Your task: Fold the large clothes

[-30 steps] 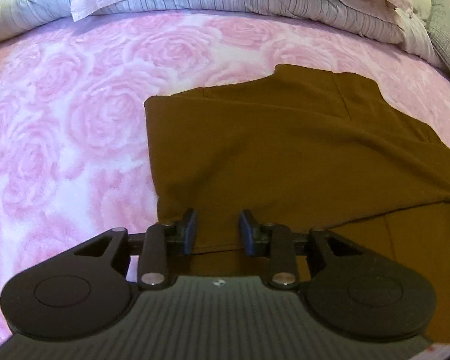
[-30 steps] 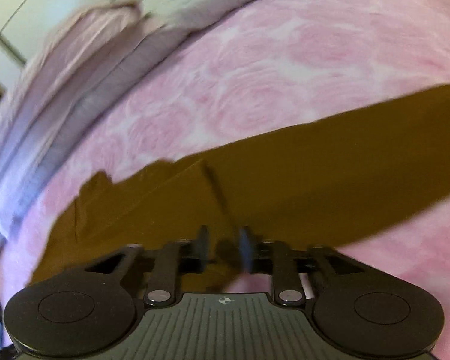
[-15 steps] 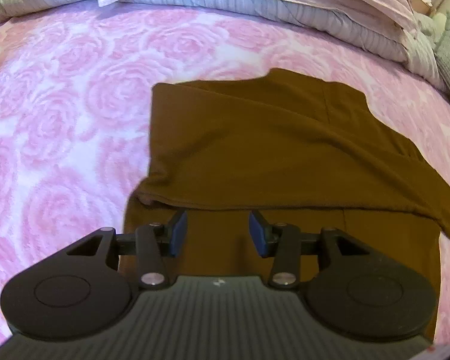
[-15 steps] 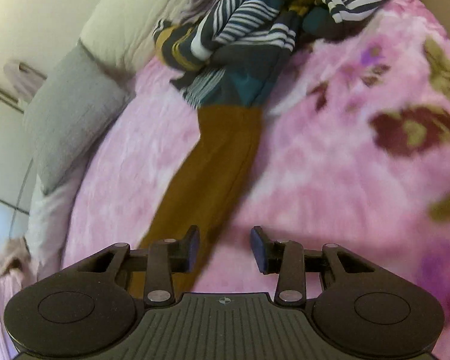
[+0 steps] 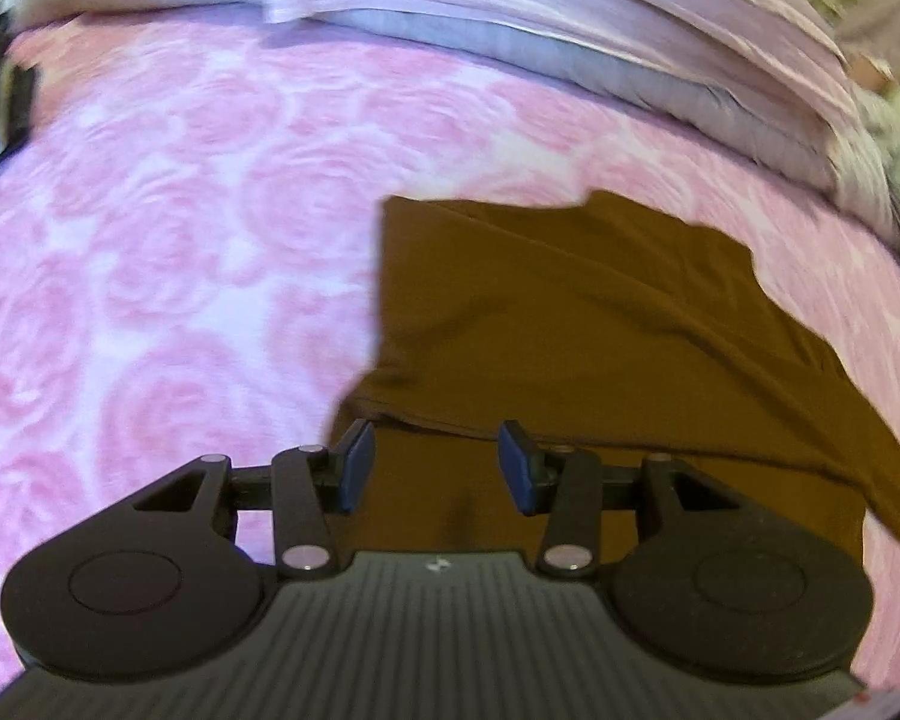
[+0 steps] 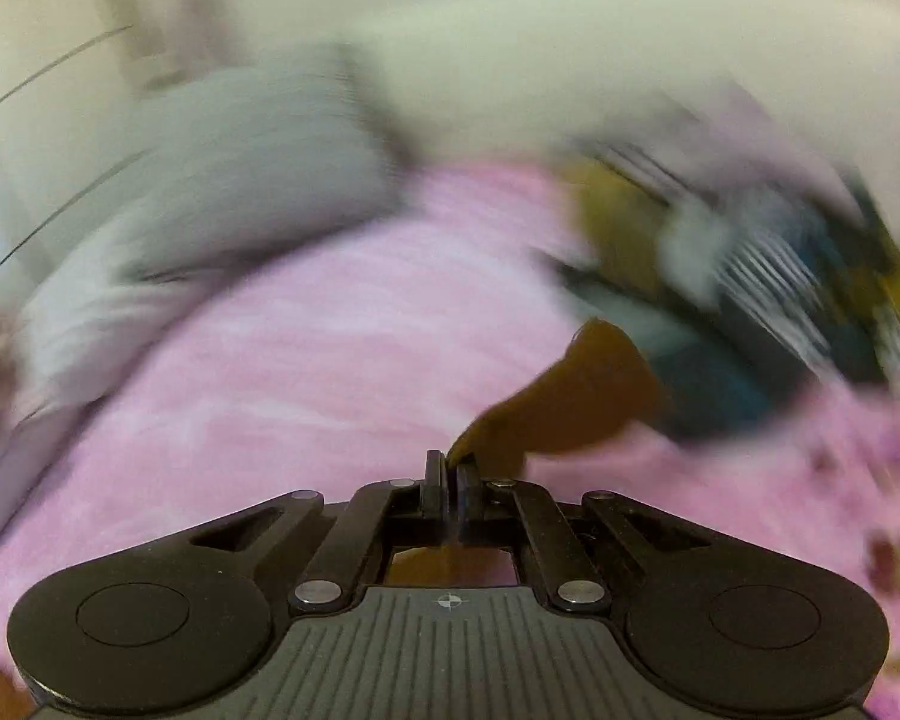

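A brown garment [image 5: 570, 324] lies partly folded on the pink rose-patterned bedspread [image 5: 168, 252]. My left gripper [image 5: 432, 465] hovers open above its near folded edge, blue pads apart with nothing between them. In the blurred right wrist view, my right gripper [image 6: 450, 465] is shut on a long brown strip of the garment [image 6: 576, 396], probably a sleeve, which rises from the closed jaws toward the upper right.
Striped lilac and grey pillows [image 5: 570, 30] line the far edge of the bed. A grey cushion [image 6: 252, 180] and a heap of striped dark clothes [image 6: 768, 276] lie beyond the right gripper. A dark object [image 5: 6, 108] sits at the far left.
The right gripper swung over to the brown strip and closed on it. The left gripper opened a little wider, let go of the garment's edge and lifted back from it.
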`<state>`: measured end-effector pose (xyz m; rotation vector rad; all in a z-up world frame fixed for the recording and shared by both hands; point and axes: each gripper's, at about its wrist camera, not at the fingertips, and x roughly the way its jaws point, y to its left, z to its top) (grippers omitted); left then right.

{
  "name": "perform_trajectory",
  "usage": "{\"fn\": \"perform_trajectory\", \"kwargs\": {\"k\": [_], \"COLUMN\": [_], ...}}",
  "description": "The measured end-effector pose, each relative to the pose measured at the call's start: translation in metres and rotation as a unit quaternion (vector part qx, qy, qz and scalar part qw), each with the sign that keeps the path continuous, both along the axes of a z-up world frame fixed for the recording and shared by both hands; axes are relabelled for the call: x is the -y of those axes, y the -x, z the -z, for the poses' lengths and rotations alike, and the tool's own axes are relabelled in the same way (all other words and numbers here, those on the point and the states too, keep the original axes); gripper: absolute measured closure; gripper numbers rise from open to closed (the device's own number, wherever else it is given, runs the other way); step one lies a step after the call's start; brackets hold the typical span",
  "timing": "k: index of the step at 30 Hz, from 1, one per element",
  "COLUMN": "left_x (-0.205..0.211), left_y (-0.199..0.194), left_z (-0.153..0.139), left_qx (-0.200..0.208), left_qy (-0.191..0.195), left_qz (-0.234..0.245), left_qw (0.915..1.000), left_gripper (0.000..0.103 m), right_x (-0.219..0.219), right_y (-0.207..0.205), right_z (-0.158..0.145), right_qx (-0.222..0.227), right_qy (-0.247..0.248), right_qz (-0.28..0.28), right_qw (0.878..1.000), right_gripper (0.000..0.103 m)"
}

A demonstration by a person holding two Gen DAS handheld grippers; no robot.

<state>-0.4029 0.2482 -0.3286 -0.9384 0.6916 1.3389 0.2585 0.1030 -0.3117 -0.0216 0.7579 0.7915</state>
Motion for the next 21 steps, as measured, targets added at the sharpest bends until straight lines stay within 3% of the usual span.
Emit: {"fn": "perform_trajectory", "kwargs": {"k": [2, 5, 7, 10, 14, 15, 16, 18, 19, 21], "left_x": [0.001, 0.004, 0.008, 0.014, 0.021, 0.022, 0.025, 0.028, 0.030, 0.031], "left_y": [0.016, 0.040, 0.055, 0.081, 0.116, 0.123, 0.131, 0.142, 0.146, 0.148], "left_z": [0.000, 0.001, 0.001, 0.001, 0.007, 0.010, 0.014, 0.022, 0.025, 0.029], "left_qx": [0.008, 0.028, 0.034, 0.044, 0.048, 0.046, 0.045, 0.053, 0.061, 0.076], "left_qy": [0.001, 0.006, 0.008, 0.010, 0.016, 0.019, 0.023, 0.034, 0.037, 0.039], "left_qz": [-0.021, -0.047, -0.060, -0.084, -0.108, -0.113, -0.118, -0.133, -0.137, -0.135], "left_qw": [0.9997, 0.9985, 0.9976, 0.9954, 0.9929, 0.9924, 0.9917, 0.9892, 0.9880, 0.9871], "left_gripper": [0.063, 0.063, 0.063, 0.063, 0.063, 0.063, 0.063, 0.063, 0.063, 0.063], "right_x": [-0.034, -0.069, -0.083, -0.089, -0.090, -0.089, -0.089, -0.084, -0.078, -0.075], "right_y": [0.059, 0.175, 0.259, 0.378, 0.502, 0.532, 0.555, 0.583, 0.591, 0.587], "right_z": [-0.028, -0.061, -0.072, -0.076, -0.055, -0.043, -0.032, -0.012, -0.007, 0.004], "right_qx": [0.045, 0.093, 0.104, 0.123, 0.098, 0.090, 0.079, 0.059, 0.058, 0.060], "right_qy": [-0.013, -0.043, -0.066, -0.097, -0.099, -0.071, -0.044, -0.009, 0.002, 0.028], "right_qz": [-0.084, -0.227, -0.326, -0.450, -0.584, -0.612, -0.636, -0.674, -0.682, -0.675], "right_qw": [0.995, 0.968, 0.937, 0.879, 0.799, 0.782, 0.767, 0.736, 0.729, 0.735], "right_gripper": [0.103, 0.103, 0.103, 0.103, 0.103, 0.097, 0.082, 0.062, 0.061, 0.060]}}
